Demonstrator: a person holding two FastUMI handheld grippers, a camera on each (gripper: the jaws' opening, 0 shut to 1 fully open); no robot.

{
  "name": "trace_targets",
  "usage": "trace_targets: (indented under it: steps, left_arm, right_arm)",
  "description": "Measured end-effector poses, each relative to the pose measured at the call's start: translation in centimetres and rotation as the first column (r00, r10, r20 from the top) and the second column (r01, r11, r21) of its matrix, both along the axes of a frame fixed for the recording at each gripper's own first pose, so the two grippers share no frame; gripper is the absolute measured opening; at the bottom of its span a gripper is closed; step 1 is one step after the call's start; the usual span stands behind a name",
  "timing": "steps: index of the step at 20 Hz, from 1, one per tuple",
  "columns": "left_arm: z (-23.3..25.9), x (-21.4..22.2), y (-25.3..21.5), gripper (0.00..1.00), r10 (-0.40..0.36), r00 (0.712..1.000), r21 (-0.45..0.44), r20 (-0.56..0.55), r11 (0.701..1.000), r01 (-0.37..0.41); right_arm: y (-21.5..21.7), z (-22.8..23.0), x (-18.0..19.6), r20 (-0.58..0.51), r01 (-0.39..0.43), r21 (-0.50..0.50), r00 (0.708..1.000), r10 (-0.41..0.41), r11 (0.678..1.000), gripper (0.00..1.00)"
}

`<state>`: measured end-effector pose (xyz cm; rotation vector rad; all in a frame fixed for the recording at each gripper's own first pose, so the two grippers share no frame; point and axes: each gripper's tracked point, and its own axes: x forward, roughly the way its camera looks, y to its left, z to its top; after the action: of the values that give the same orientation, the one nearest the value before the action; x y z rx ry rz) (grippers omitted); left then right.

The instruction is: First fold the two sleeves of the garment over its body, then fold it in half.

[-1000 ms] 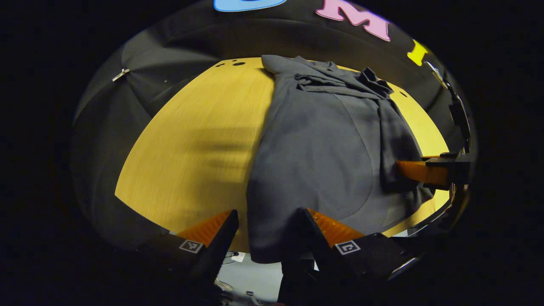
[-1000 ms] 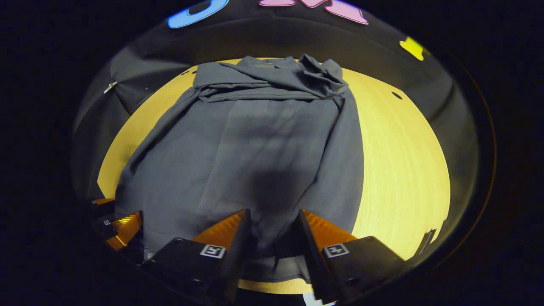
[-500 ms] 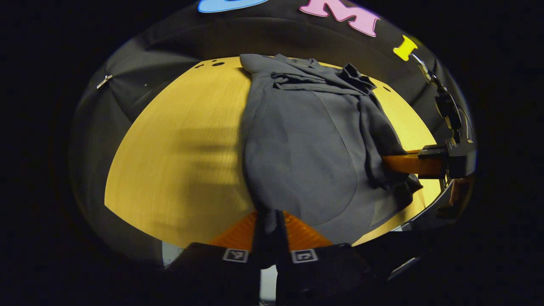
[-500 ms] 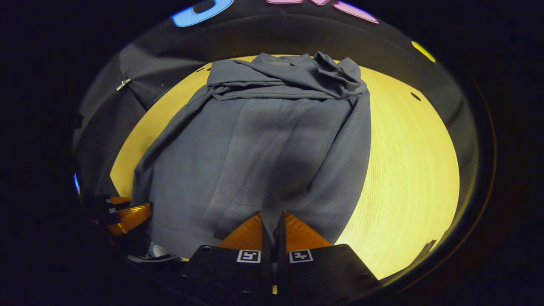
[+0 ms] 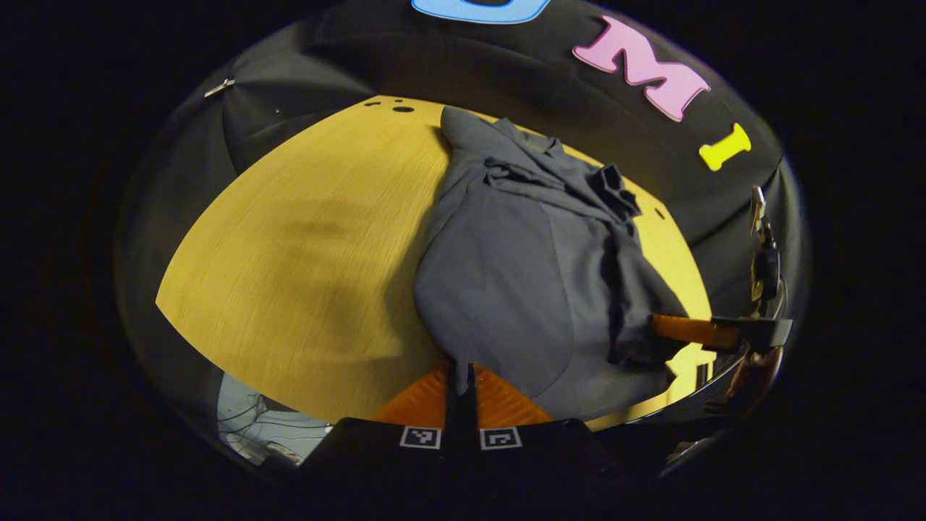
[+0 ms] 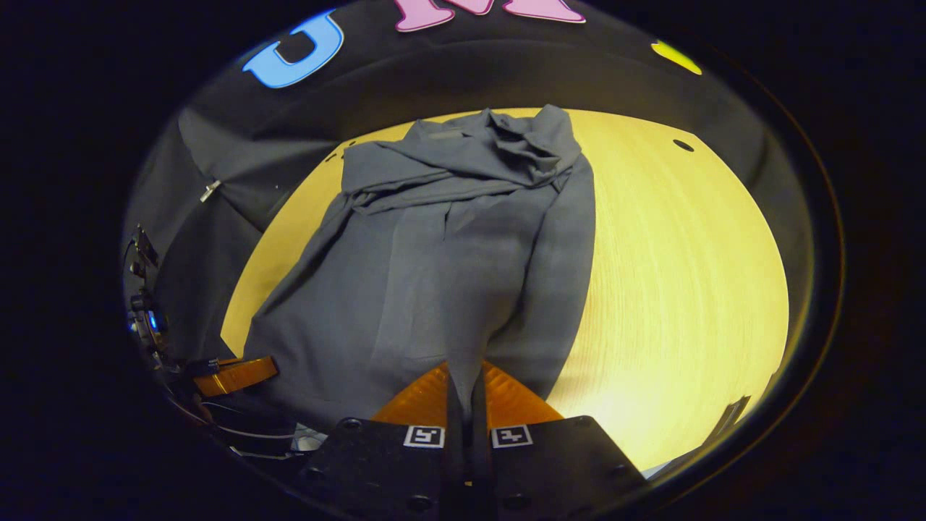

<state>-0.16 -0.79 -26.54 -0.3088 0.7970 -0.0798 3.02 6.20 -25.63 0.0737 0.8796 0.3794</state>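
- Garment (image 5: 506, 289), dark grey, spread lengthwise on yellow wooden surface (image 5: 304, 239), collar end far, hem end near; both sleeves already lying bunched across the far chest area.
- Left tool (image 5: 461, 376) pinched fully closed on the near hem, cloth caught between both orange fingers.
- Right tool (image 6: 463, 380) likewise clamped tight on the near hem, a ridge of fabric rising from its fingers.
- Likely step: lifting the hem toward the collar for the half fold.
- Risk: thin cloth slipping from one pinch during the lift, leaving a crooked fold.
- Risk: uneven height or speed between the two tools, skewing the hem against the shoulders.
- Risk: dragging instead of lifting, pulling the folded sleeves (image 6: 463, 174) loose or sliding the whole garment along.
- Risk: rumpled sleeve heap near the collar making a lumpy, uneven fold.
- Near hem sits at the surface's near edge, with the floor just beyond.
- Open bare wood at left in the left gripper view and at right in the right gripper view; less spare room beyond the collar, close to the booth wall.
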Motion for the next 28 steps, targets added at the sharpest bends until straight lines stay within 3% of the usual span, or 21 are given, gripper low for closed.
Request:
trace_targets:
  steps: [5, 9, 14, 21, 28]
  left_arm:
    - [5.1, 2.7, -1.6, 0.05, 0.001, 0.997, -0.032, 0.071, 0.999, 0.002]
    - [8.8, 5.9, -1.9, 0.06, -0.011, 0.99, -0.01, 0.138, 1.0, 0.012]
    - [12.7, 10.2, -1.8, 0.05, 0.021, 0.98, -0.042, 0.198, 0.999, -0.013]
    - [18.1, 17.7, -1.7, 0.06, 0.026, 0.953, -0.028, 0.302, 0.999, -0.018]
    - [22.1, 26.7, -1.5, 0.05, 0.034, 0.912, -0.037, 0.41, 0.999, -0.021]
  right_arm:
    - [0.0, 3.4, 1.5, 0.056, -0.014, 0.036, 0.998, 0.012, 0.999, 0.09]
    - [0.6, 6.0, 3.3, 0.079, -0.009, 0.104, 0.997, 0.0, 0.995, 0.09]
    - [1.0, 9.6, 7.2, 0.138, 0.001, 0.163, 0.99, -0.024, 0.987, 0.09]
    - [2.2, 13.3, 14.1, 0.229, -0.015, 0.199, 0.973, -0.032, 0.98, 0.08]
    - [3.6, 16.1, 22.7, 0.308, 0.018, 0.231, 0.947, -0.09, 0.973, 0.08]
